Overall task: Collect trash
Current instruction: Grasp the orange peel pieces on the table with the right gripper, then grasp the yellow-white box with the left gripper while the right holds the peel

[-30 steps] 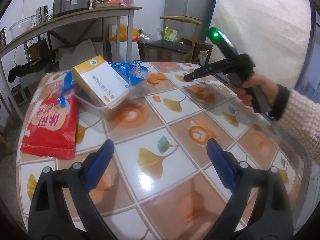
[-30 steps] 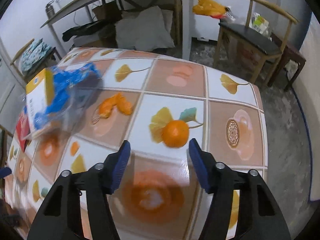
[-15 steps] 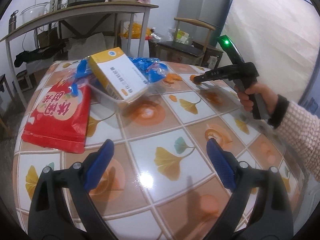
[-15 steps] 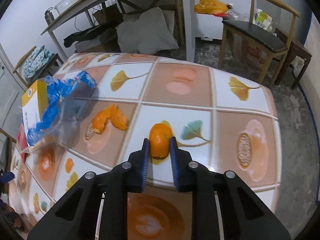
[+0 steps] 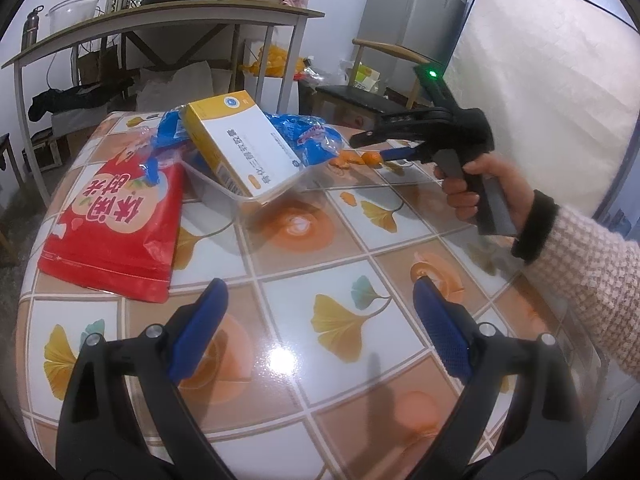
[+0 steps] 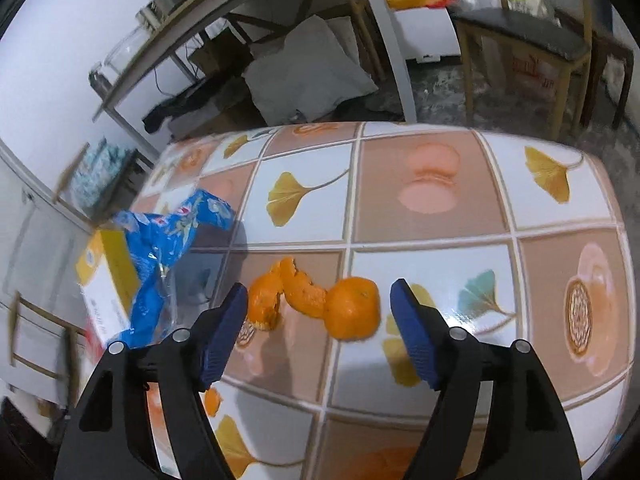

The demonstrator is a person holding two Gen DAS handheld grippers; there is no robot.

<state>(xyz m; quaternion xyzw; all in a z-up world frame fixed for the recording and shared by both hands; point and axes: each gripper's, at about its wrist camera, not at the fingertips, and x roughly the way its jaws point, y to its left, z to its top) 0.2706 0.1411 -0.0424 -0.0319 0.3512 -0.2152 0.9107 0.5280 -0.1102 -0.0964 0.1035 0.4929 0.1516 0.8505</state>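
Right gripper (image 6: 320, 320) fingers just spread apart around the orange peel (image 6: 352, 314) on the worktop (image 6: 440, 240), gripping nothing; left gripper (image 5: 320, 336) fingers released too.

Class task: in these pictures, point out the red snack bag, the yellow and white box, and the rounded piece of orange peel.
Red snack bag (image 5: 116, 220): left wrist view, middle of its printed front.
Yellow and white box (image 5: 250, 146): left wrist view, its white top face.
Rounded piece of orange peel (image 6: 352, 307): right wrist view, its outer skin.
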